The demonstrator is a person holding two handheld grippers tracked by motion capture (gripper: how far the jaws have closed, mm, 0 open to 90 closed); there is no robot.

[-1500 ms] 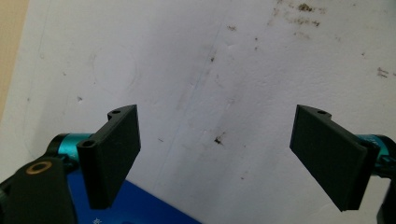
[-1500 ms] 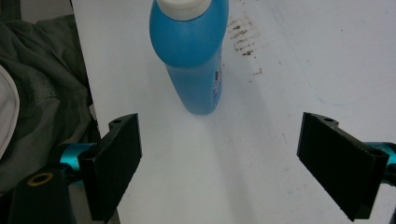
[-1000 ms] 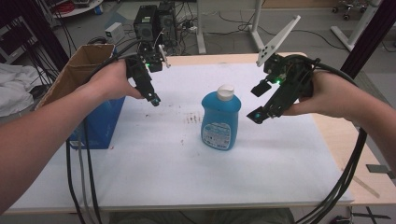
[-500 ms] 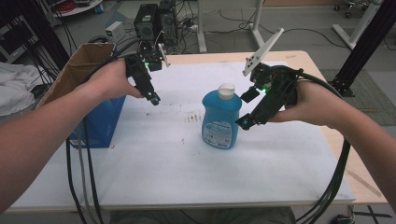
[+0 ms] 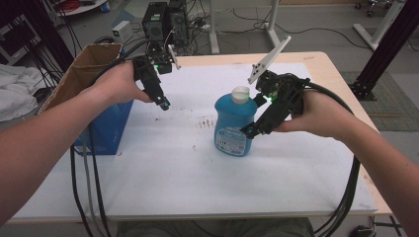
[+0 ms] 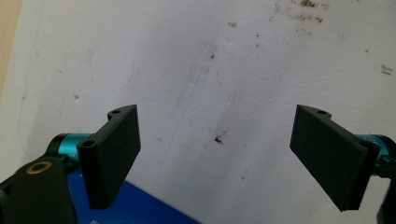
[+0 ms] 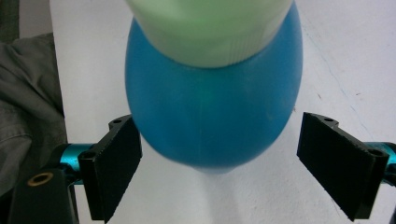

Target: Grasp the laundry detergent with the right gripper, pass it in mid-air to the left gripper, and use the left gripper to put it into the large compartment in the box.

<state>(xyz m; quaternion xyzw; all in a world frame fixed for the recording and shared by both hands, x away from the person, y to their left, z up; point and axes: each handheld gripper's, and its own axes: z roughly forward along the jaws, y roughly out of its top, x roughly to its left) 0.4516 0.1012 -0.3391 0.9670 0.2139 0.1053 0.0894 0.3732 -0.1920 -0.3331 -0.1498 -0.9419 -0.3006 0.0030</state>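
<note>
A blue bottle with a white cap stands upright on the white table, a label on its front. My right gripper is open at the bottle's right side, its jaws reaching around the body without touching it. In the right gripper view the blue bottle sits between the spread jaws of the right gripper, the cap close to the lens. My left gripper hangs open over the table's back left. In the left gripper view, nothing lies between the left gripper's jaws.
A blue bin with a cardboard box in it stands at the table's left edge. Black cables trail off the front left and front right. Dark smudges mark the table top left of the bottle.
My right gripper has moved left and down from beside the bottle until its jaws straddle the bottle's body. The left gripper has stayed where it was.
</note>
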